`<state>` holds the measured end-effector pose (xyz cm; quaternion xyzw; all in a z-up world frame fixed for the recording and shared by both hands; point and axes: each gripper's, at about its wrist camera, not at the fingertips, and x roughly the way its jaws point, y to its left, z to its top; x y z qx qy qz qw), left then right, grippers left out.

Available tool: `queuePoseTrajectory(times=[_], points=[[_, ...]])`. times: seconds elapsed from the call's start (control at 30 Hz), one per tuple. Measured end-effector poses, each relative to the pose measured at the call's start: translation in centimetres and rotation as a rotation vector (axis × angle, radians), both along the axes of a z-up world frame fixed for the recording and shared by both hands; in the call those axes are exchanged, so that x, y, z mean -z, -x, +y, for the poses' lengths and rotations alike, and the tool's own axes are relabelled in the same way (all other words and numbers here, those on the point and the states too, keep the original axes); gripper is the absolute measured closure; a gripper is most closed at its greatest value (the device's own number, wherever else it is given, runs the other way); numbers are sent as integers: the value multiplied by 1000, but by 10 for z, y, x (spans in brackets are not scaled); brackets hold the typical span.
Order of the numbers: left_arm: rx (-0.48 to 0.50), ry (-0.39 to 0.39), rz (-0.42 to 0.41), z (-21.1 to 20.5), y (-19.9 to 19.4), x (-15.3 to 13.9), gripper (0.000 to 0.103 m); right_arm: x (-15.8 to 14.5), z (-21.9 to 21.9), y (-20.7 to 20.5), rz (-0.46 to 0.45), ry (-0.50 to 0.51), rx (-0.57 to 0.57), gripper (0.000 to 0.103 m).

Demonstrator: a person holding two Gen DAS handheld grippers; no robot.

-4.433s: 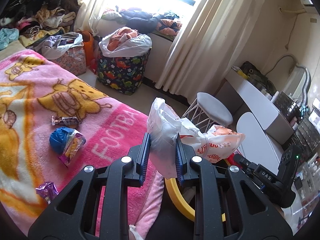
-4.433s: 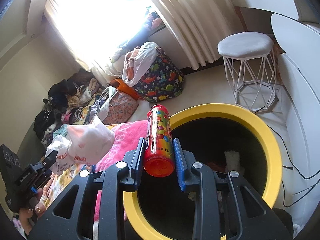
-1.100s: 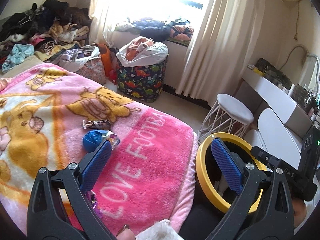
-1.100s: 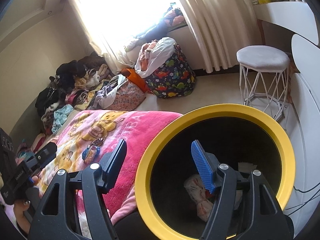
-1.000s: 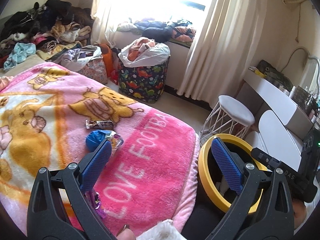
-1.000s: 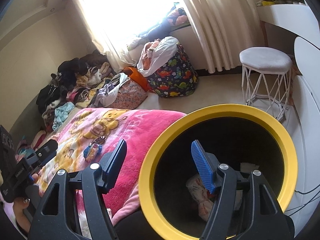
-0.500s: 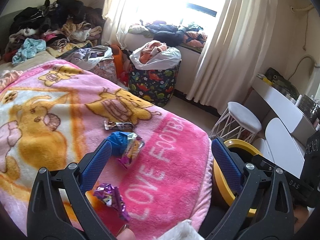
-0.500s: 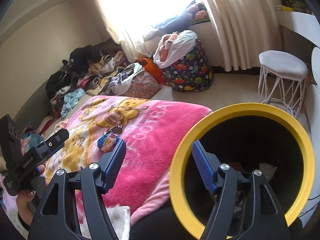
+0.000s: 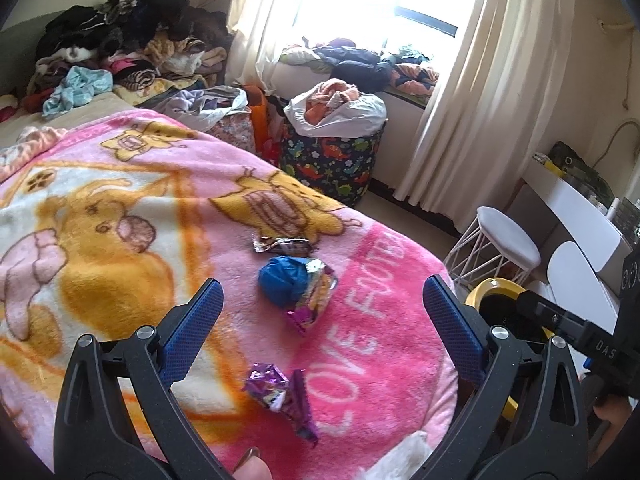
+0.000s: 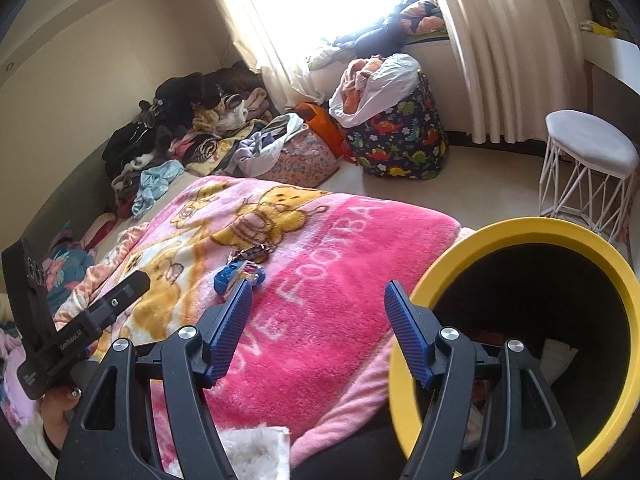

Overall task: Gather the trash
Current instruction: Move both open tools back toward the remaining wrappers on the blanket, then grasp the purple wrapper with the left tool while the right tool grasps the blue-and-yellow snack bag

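My left gripper (image 9: 320, 312) is open and empty above the pink blanket (image 9: 120, 208). Between its fingers lie a blue crumpled bag with a foil wrapper (image 9: 296, 284), a dark snack wrapper (image 9: 282, 245) beyond it, and a purple wrapper (image 9: 280, 392) nearest. My right gripper (image 10: 318, 322) is open and empty over the blanket's edge (image 10: 320, 248), beside the yellow-rimmed black trash bin (image 10: 496, 236). The blue bag (image 10: 236, 274) and dark wrapper (image 10: 250, 254) show just past its left finger. White trash lies inside the bin.
A dinosaur-print laundry hamper (image 9: 332, 160) stands by the curtained window. A white wire stool (image 10: 588, 168) stands behind the bin. Clothes are piled along the far wall (image 9: 120, 52). A white desk (image 9: 576, 208) is at the right.
Both grippers, earlier shut on a plastic bag and a red candy tube, are open and empty. Both have swung left from the bin toward the wrappers on the blanket.
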<state>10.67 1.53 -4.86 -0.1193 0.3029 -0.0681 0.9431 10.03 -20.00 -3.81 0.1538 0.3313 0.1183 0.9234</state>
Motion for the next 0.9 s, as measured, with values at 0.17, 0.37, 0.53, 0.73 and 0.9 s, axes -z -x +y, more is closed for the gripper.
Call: queuePoseTrajectory(times=[0.17, 0.37, 0.53, 0.73, 0.9], points=[[-18, -7, 16, 13, 1, 6, 11, 3, 17, -9, 9, 14, -33, 37], [-27, 0, 57, 28, 3, 19, 11, 8, 37, -26, 32, 21, -85, 37], [0, 10, 90, 33, 8, 31, 11, 14, 52, -40, 57, 1, -129, 37], [61, 10, 140, 26, 12, 47, 11, 27, 74, -62, 110, 4, -184, 37], [90, 16, 177, 20, 13, 60, 17, 41, 95, -77, 156, -1, -225, 37]])
